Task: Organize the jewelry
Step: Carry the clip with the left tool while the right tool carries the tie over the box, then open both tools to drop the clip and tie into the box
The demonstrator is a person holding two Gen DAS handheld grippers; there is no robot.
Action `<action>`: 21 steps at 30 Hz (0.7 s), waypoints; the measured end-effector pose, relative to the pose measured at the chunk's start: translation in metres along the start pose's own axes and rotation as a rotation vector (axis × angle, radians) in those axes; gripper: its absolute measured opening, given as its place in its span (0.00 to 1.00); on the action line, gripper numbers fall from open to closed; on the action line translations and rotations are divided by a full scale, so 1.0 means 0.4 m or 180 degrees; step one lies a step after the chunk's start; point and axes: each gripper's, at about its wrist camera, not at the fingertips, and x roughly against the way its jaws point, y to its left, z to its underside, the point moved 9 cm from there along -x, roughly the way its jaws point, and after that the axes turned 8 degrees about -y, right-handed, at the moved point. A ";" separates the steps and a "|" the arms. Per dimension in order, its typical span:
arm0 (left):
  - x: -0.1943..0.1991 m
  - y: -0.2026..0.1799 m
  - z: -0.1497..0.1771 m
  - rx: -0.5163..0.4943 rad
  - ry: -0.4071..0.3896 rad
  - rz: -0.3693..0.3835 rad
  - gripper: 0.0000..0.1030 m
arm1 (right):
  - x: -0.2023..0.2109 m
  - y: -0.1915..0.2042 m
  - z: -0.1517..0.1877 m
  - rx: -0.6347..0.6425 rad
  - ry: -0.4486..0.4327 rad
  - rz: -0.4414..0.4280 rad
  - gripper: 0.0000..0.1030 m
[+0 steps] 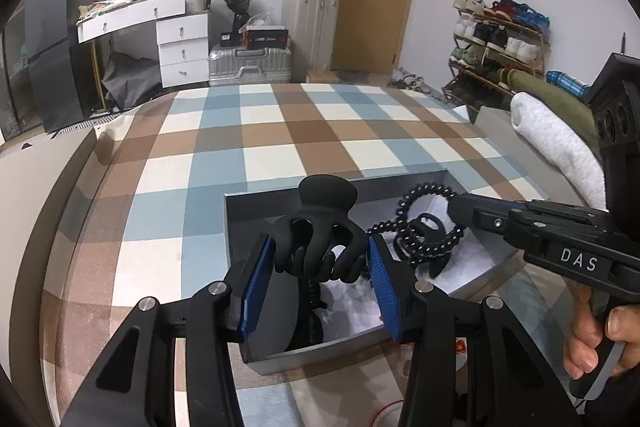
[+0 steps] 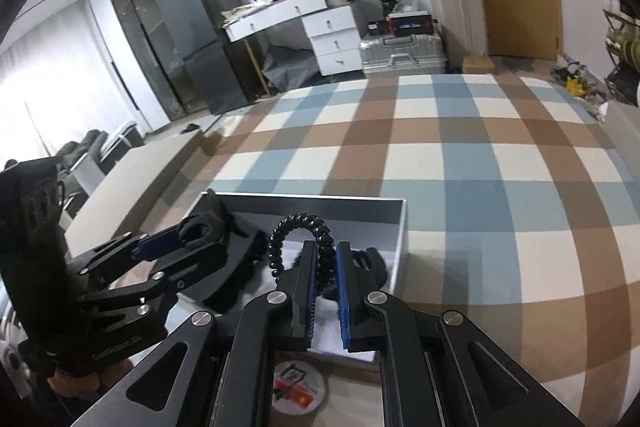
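A grey open box (image 1: 236, 227) (image 2: 402, 243) sits on the checked rug. My left gripper (image 1: 320, 259) is shut on a black claw hair clip (image 1: 320, 243) and holds it just above the box; it also shows in the right wrist view (image 2: 200, 227). My right gripper (image 2: 324, 259) is shut on a black spiral hair tie (image 2: 300, 223), lifted over the box; the same tie shows in the left wrist view (image 1: 424, 223). More black accessories (image 1: 430, 227) lie on the white lining inside the box.
The checked rug (image 1: 280, 131) spreads beyond the box. A rolled white towel (image 1: 560, 147) and a shoe rack (image 1: 496, 47) stand at the right. White drawers (image 1: 182, 47), suitcases (image 1: 250, 65) and a dark fridge (image 1: 56, 47) line the far wall.
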 end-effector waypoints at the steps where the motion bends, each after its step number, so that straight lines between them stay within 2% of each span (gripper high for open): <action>1: -0.001 -0.001 0.000 -0.0004 0.0000 0.0003 0.41 | -0.002 -0.003 0.000 0.0001 0.0000 0.0012 0.08; 5: -0.003 -0.009 0.000 -0.0107 -0.0002 -0.0066 0.41 | -0.004 -0.010 -0.001 0.0009 -0.0011 0.0064 0.08; 14: -0.007 -0.012 0.000 -0.0098 0.0030 -0.0071 0.41 | -0.004 -0.017 -0.005 -0.0020 -0.0003 0.0109 0.11; 21: -0.002 -0.020 0.002 -0.0099 0.0041 -0.0022 0.41 | 0.064 -0.009 -0.025 -0.0007 -0.0127 0.0056 0.12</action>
